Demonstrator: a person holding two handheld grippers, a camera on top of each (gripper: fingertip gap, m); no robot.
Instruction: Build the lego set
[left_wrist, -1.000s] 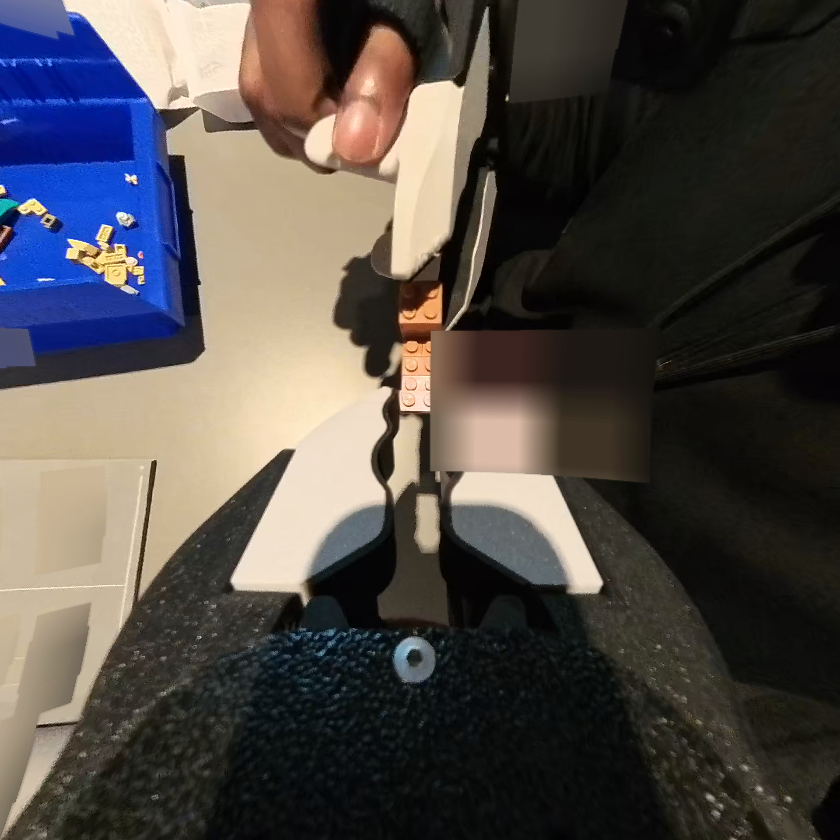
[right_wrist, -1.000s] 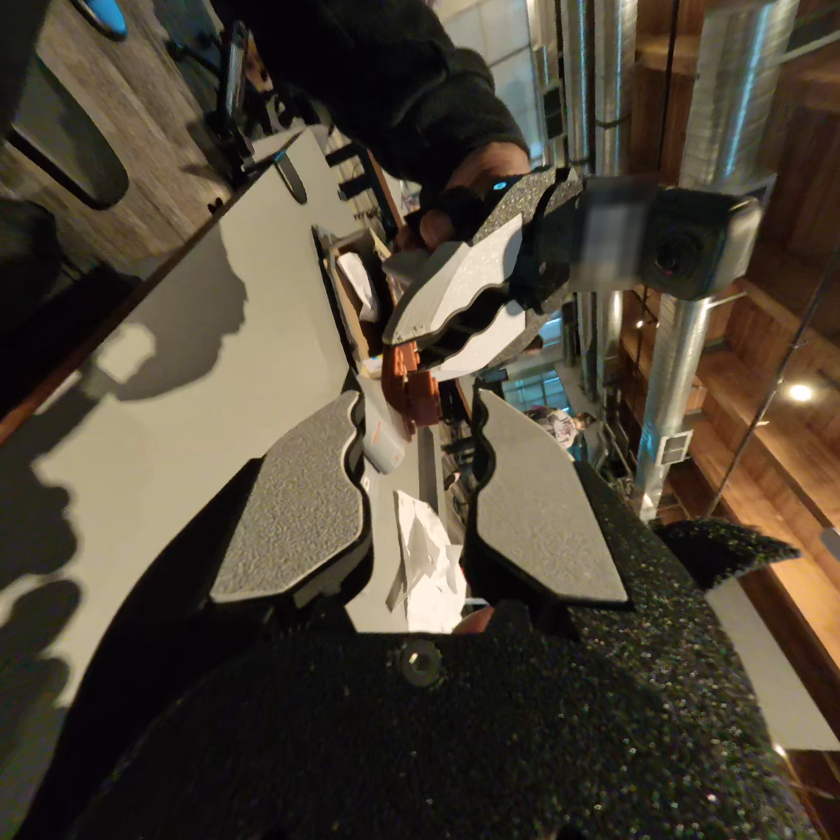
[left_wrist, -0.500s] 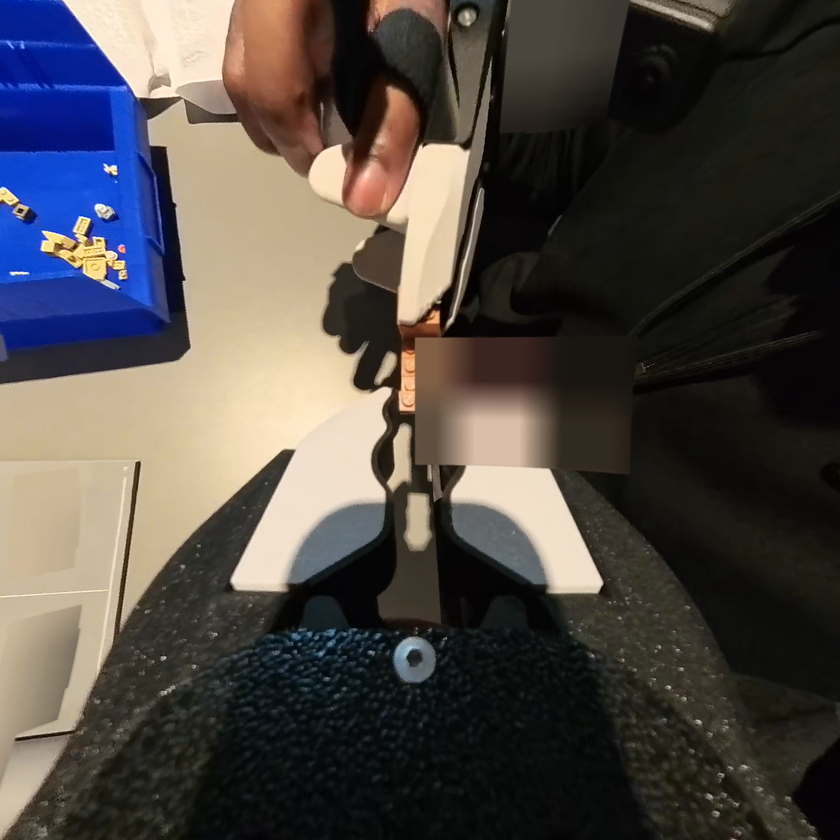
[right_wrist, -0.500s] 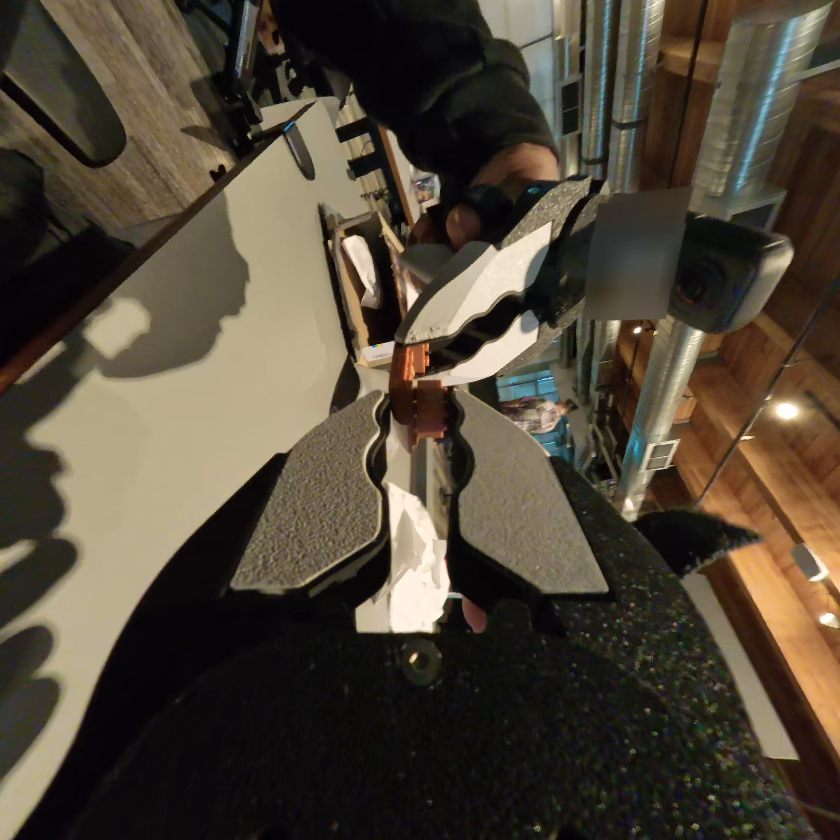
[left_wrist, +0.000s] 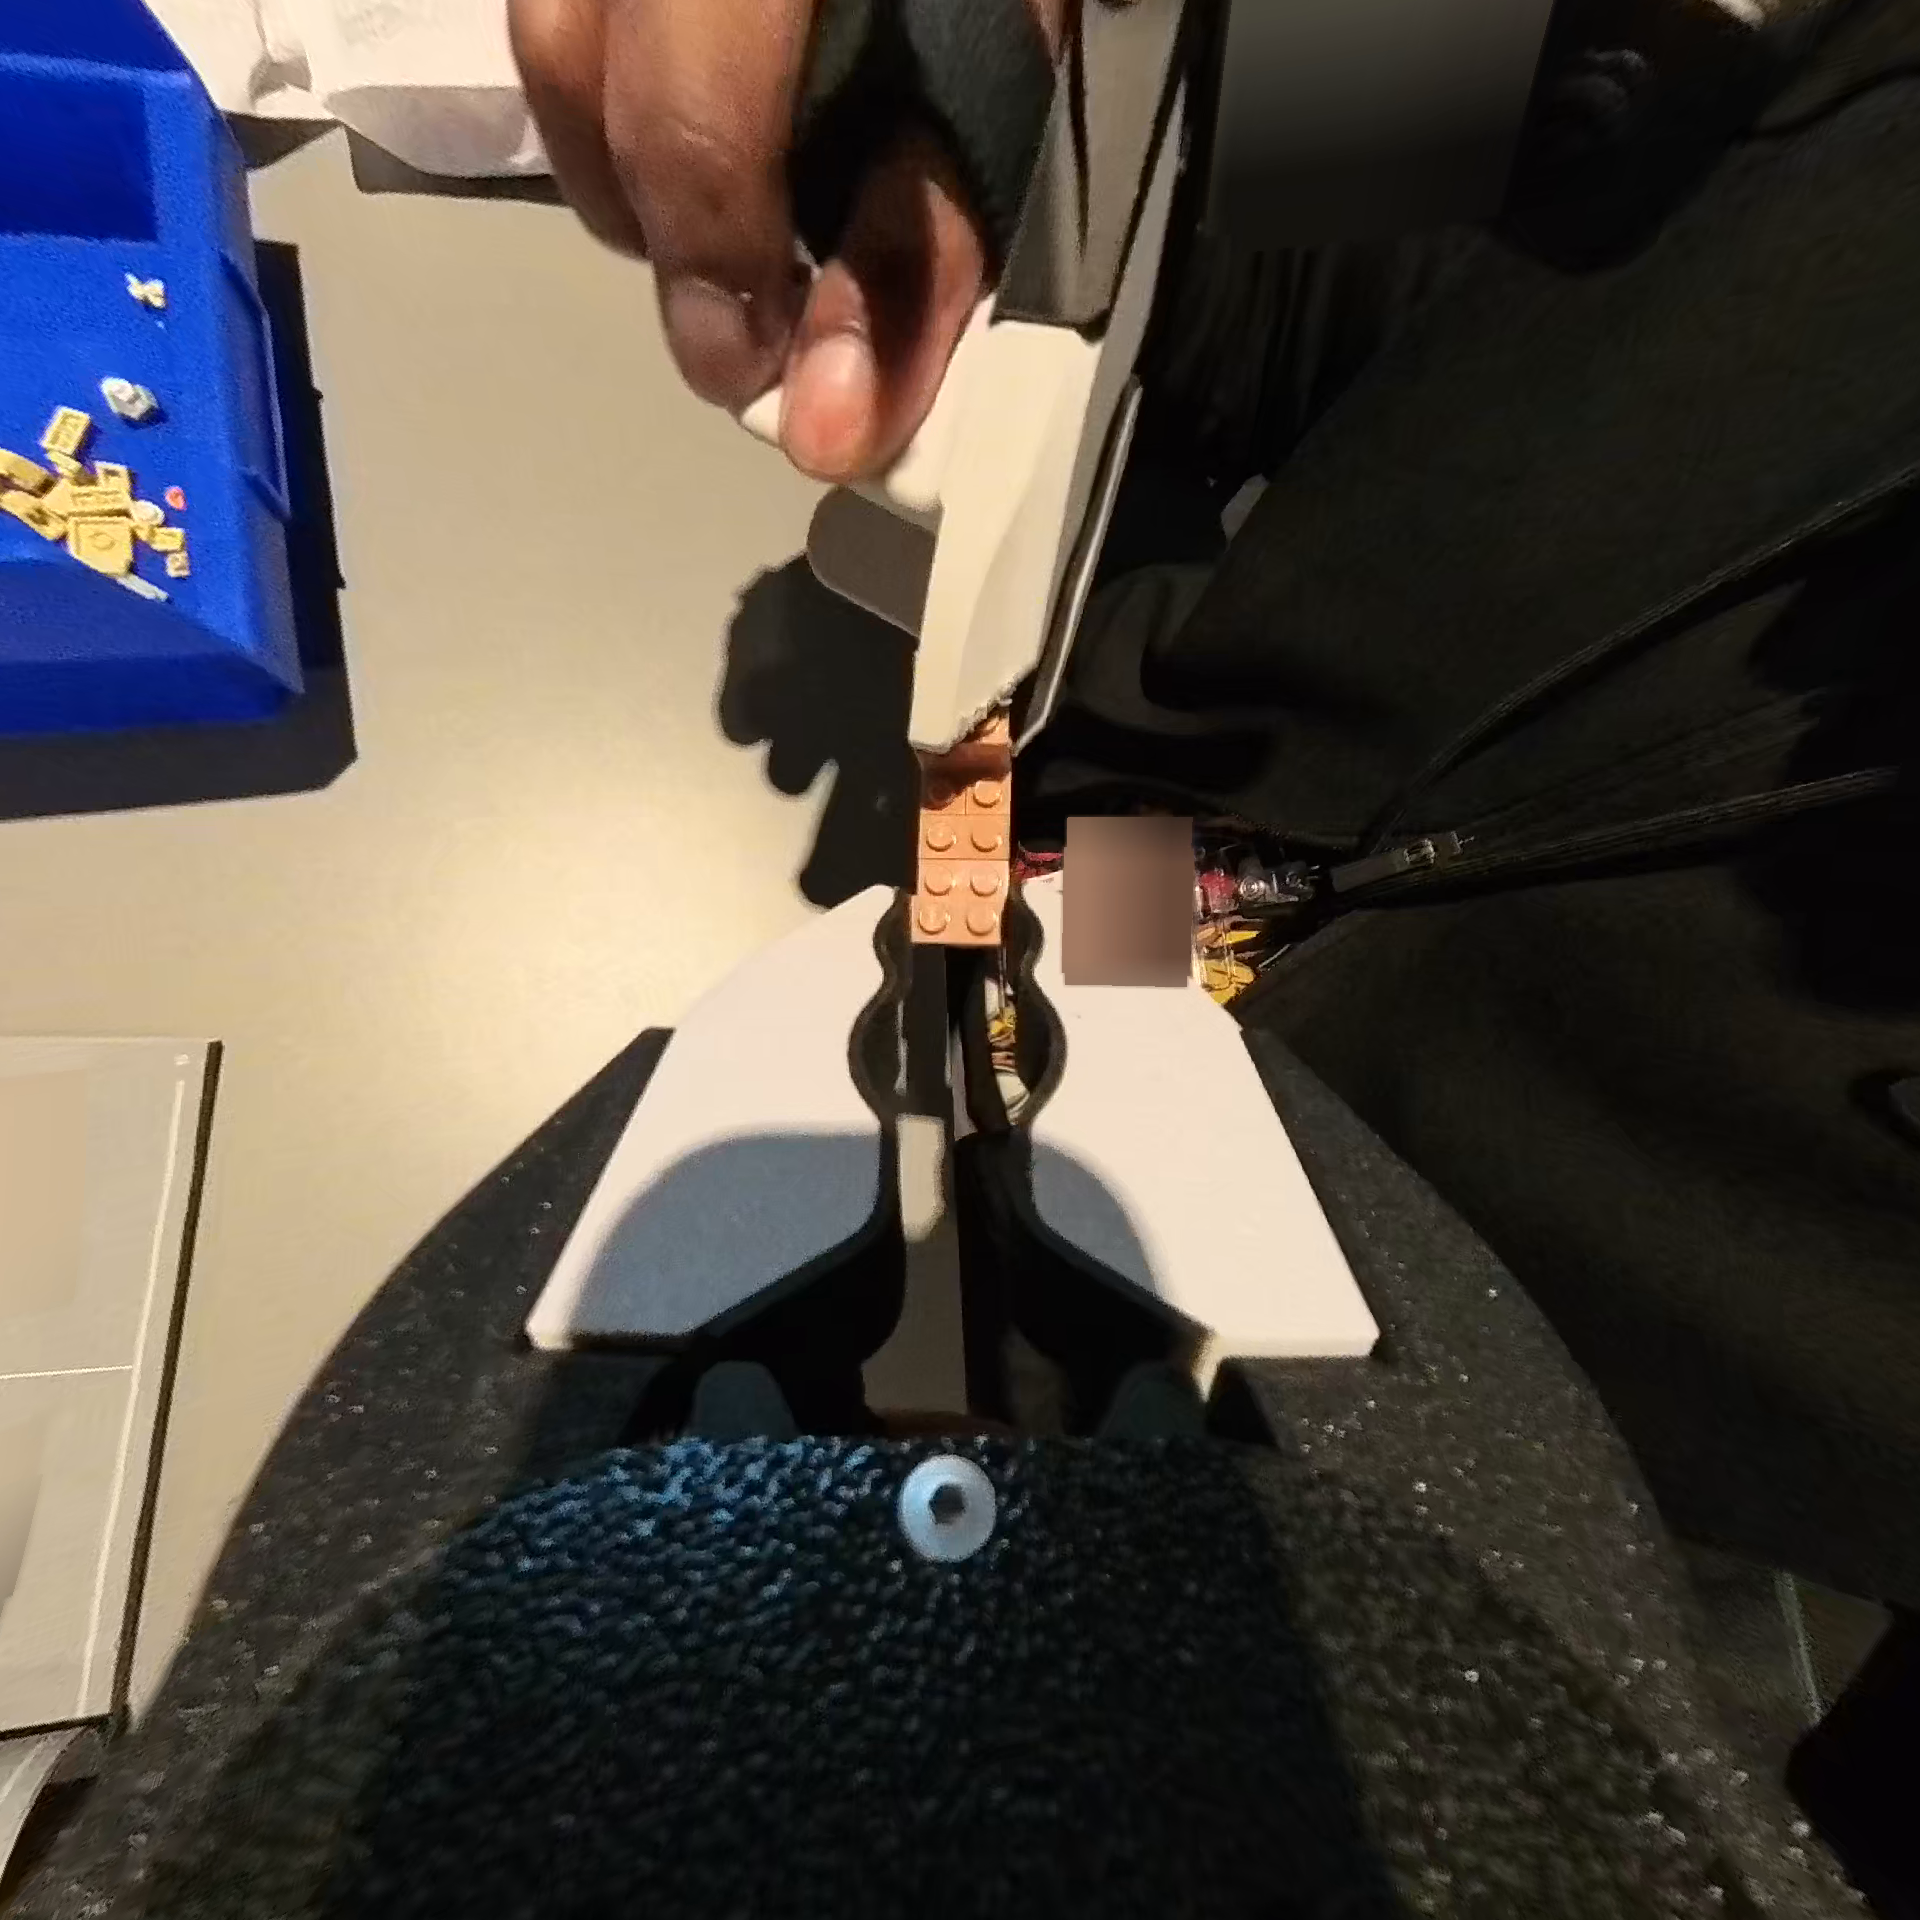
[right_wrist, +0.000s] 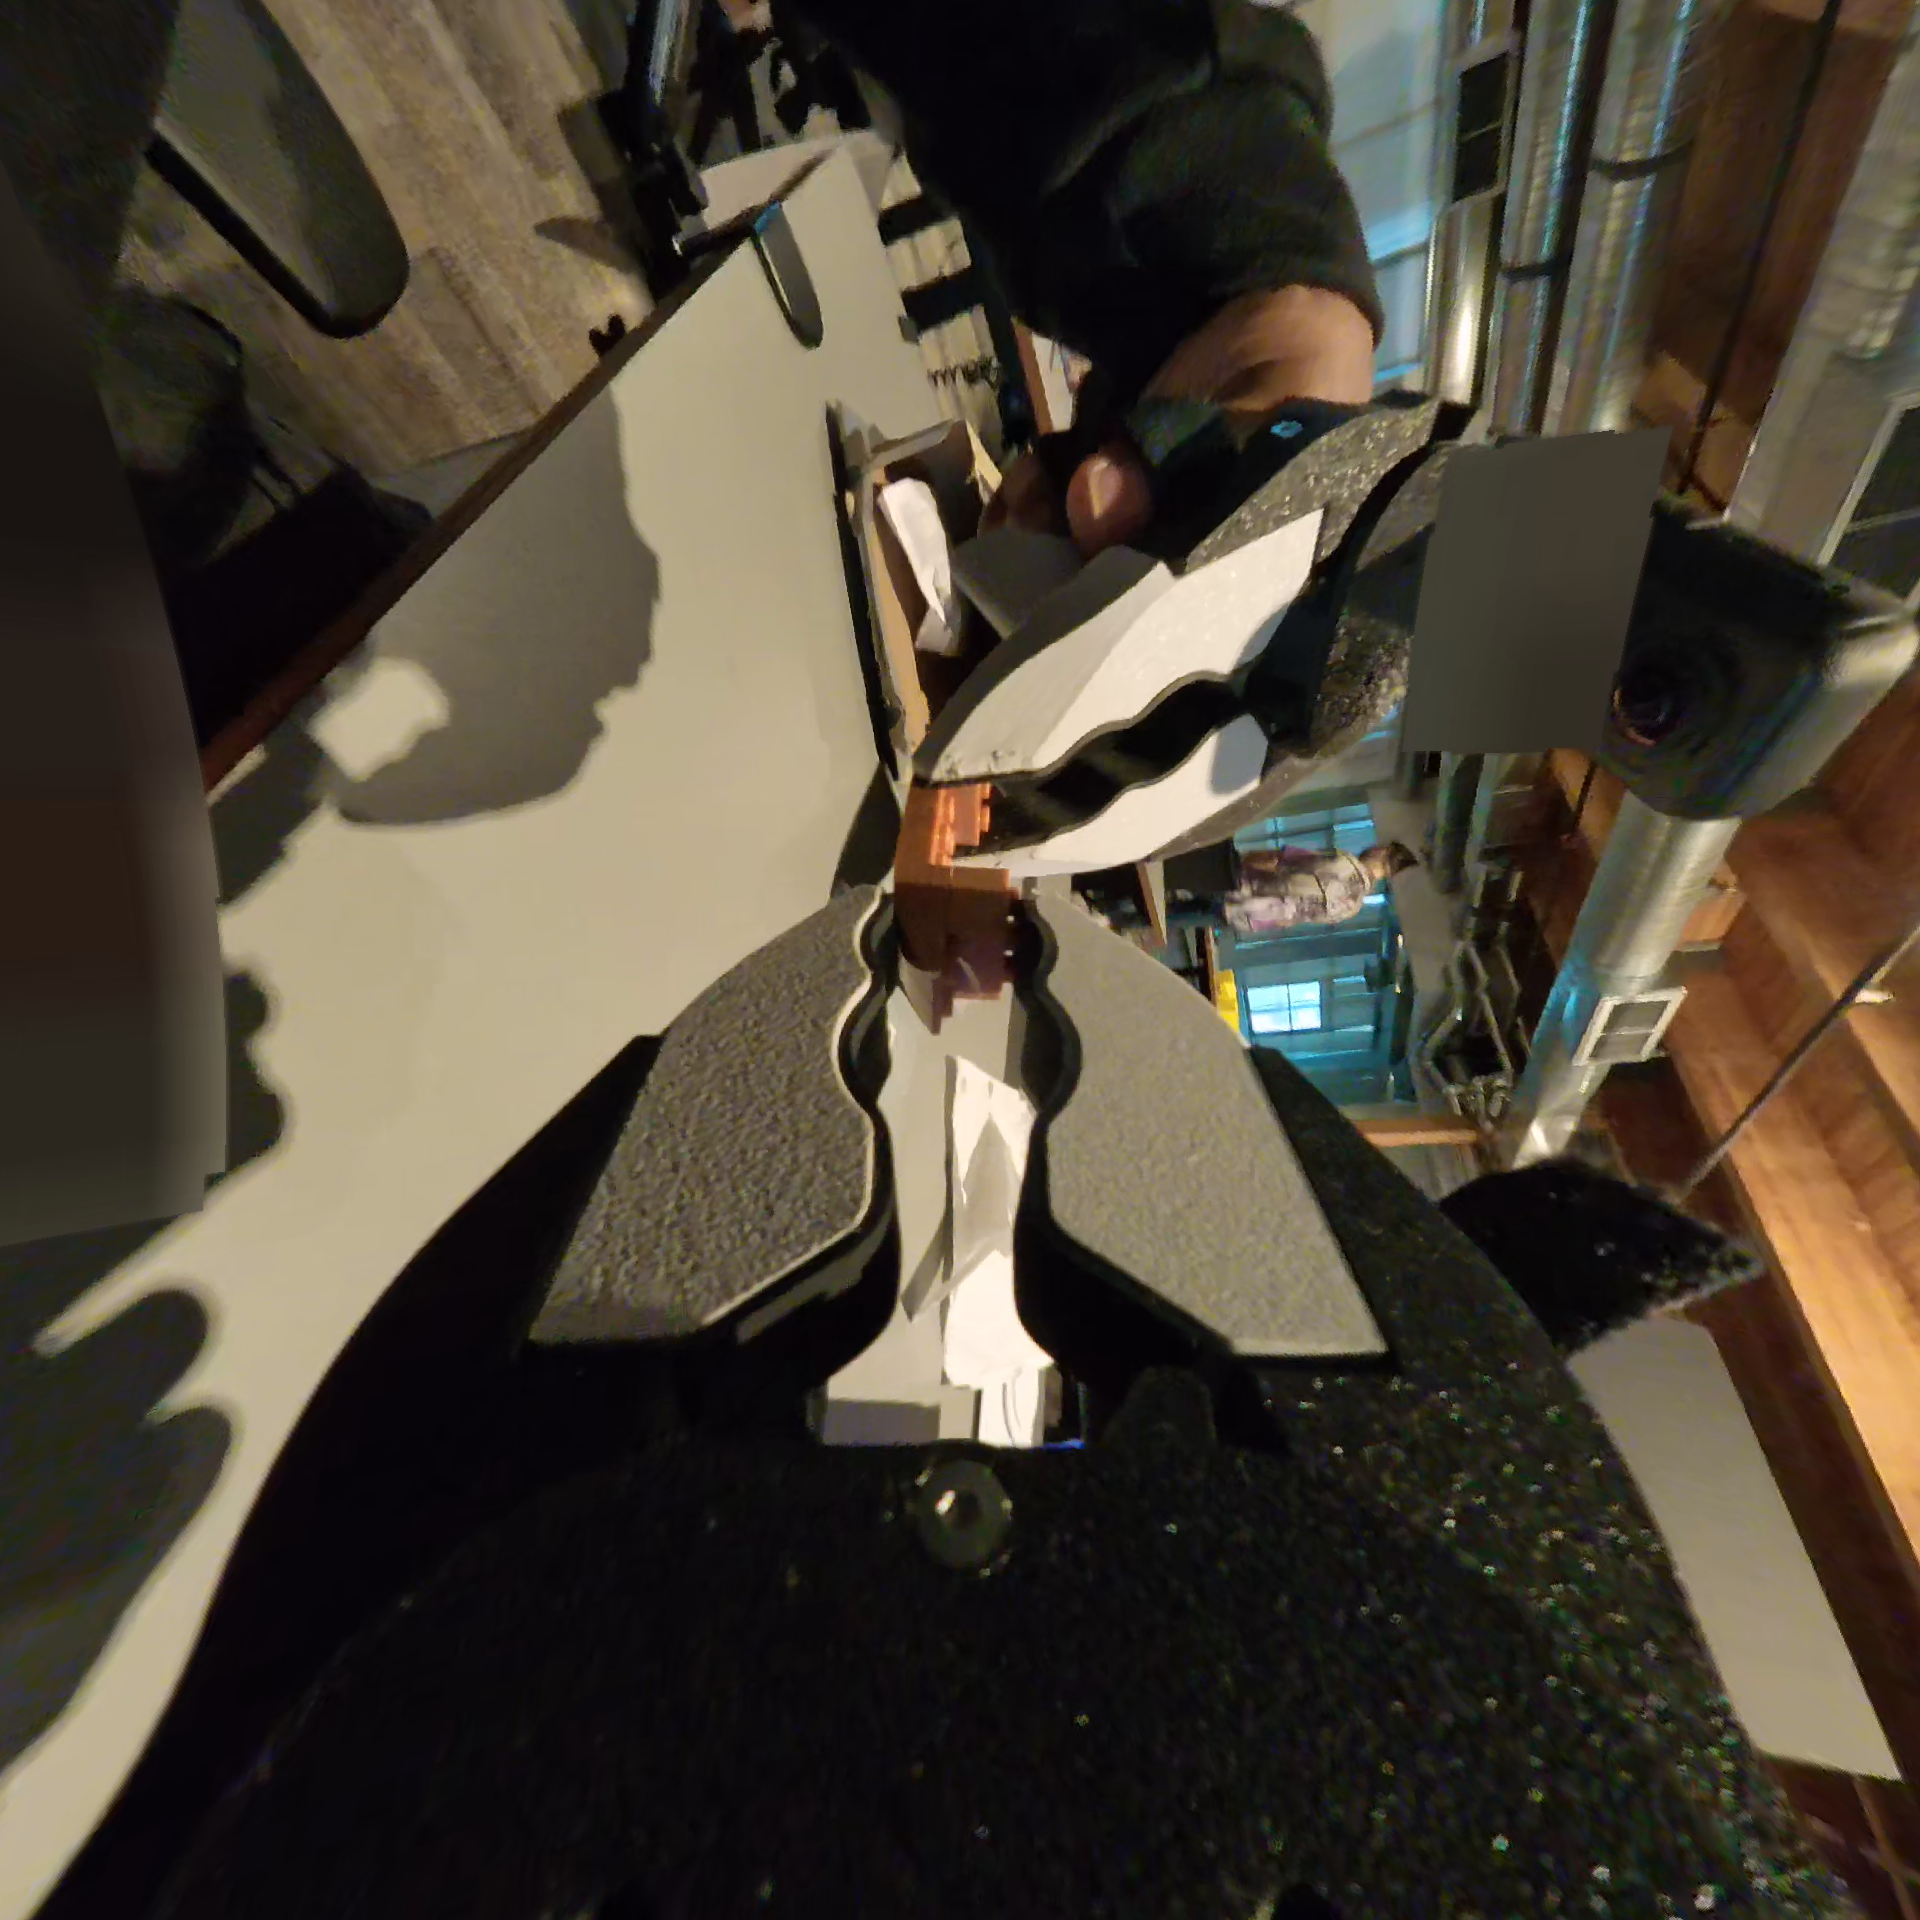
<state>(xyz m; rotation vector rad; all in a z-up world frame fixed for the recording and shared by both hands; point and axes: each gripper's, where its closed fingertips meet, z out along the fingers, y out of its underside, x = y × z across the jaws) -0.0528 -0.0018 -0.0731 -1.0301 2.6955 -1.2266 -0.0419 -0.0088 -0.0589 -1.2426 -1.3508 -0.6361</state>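
Observation:
An orange-brown lego assembly (left_wrist: 961, 873) of studded plates is held in the air between both grippers, above the table edge. My left gripper (left_wrist: 958, 914) is shut on its near end. My right gripper (left_wrist: 968, 727), held by a hand (left_wrist: 748, 208), comes from above and is shut on its far end. In the right wrist view my right gripper (right_wrist: 954, 920) clamps the brown assembly (right_wrist: 940, 894), and my left gripper (right_wrist: 945, 816) grips it from the upper right. The part of the assembly between the jaws is hidden.
A blue bin (left_wrist: 208, 644) with several small tan pieces (left_wrist: 94, 509) stands at the left on the pale table (left_wrist: 520, 883). A booklet (left_wrist: 83, 1351) lies at the lower left. An open cardboard box (right_wrist: 883, 582) with white paper stands farther off. The person's dark clothing fills the right. My two grippers' fingertips are within a few centimetres of each other.
A second ago my right gripper was open beside the assembly. It closed on the assembly's far end and has stayed shut. My left gripper kept its hold.

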